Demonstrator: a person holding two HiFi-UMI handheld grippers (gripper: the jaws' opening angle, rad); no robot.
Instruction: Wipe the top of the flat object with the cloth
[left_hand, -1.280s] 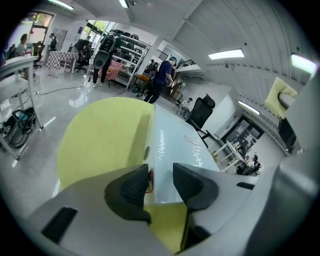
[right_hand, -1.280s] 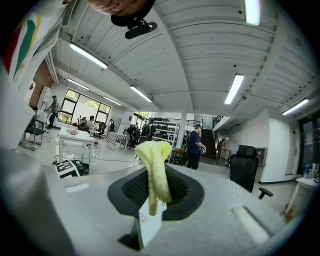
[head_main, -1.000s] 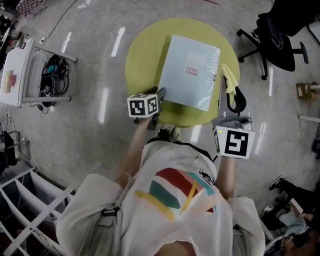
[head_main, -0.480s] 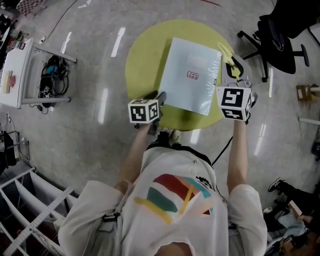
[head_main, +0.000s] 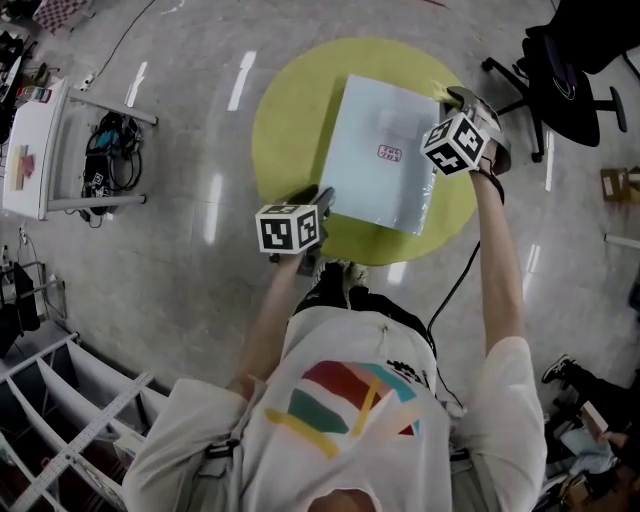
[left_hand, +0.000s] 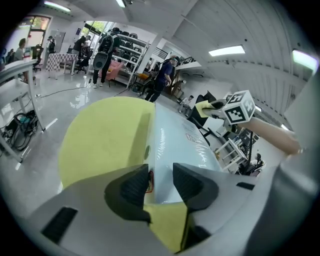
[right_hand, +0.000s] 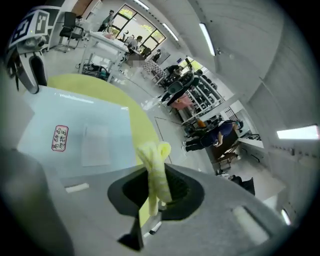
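At the far right corner of the pale blue plastic-wrapped flat pad, lying on the round yellow-green surface, the right gripper has its jaws clamped on a folded yellow cloth. The pad stretches toward the left gripper, whose jaws stand apart astride the near left corner, so the wipe probably runs that way.

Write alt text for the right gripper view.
The right claw is shut on a bunched yellow cloth. Beyond it, a pale blue flat object with a red stamp lies on a yellow table, and people stand in a bright workshop behind.
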